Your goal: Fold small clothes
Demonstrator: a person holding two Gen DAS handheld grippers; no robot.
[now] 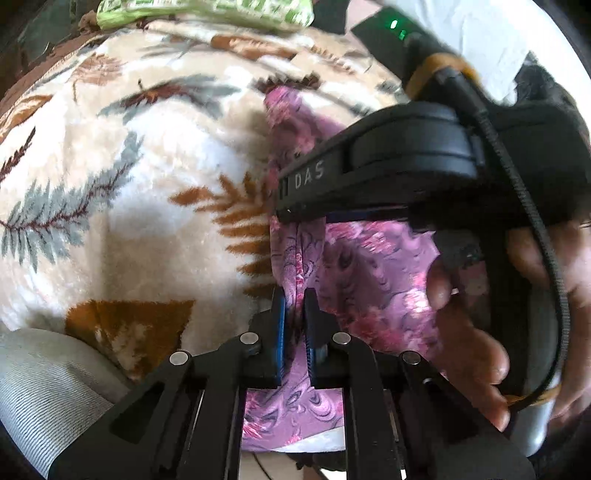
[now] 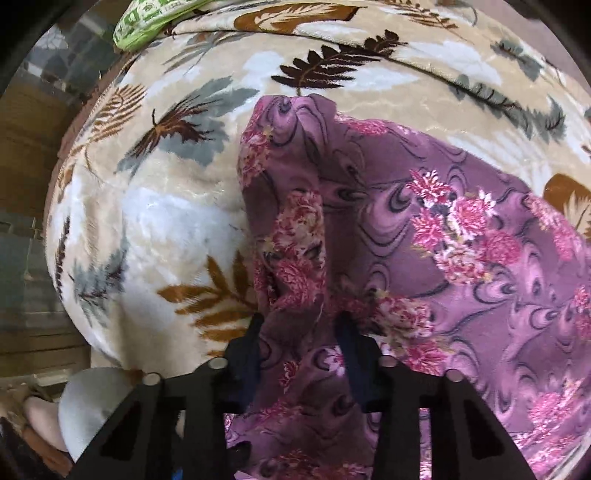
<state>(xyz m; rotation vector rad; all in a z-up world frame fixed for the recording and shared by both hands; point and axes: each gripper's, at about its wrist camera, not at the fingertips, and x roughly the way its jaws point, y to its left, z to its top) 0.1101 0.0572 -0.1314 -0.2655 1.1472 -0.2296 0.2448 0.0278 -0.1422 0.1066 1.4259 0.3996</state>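
Note:
A purple garment (image 2: pixel 443 229) with pink flowers lies rumpled on a cream blanket with a leaf pattern (image 2: pixel 155 206). My right gripper (image 2: pixel 301 332) points steeply down, and a raised fold of the garment fills the gap between its dark fingers, which press on it. In the left wrist view, my left gripper (image 1: pixel 295 306) is shut on a thin edge of the same garment (image 1: pixel 369 266), which hangs slightly lifted off the blanket (image 1: pixel 129 184). The right gripper's black body (image 1: pixel 406 166) and the hand holding it (image 1: pixel 472 350) are close on the right and hide part of the cloth.
A green and white packet (image 2: pixel 147 22) lies at the blanket's far edge. A grey ribbed cloth (image 1: pixel 44 387) is at the near left. The blanket's left edge drops to a tiled floor (image 2: pixel 26 184). Bare blanket stretches left of the garment.

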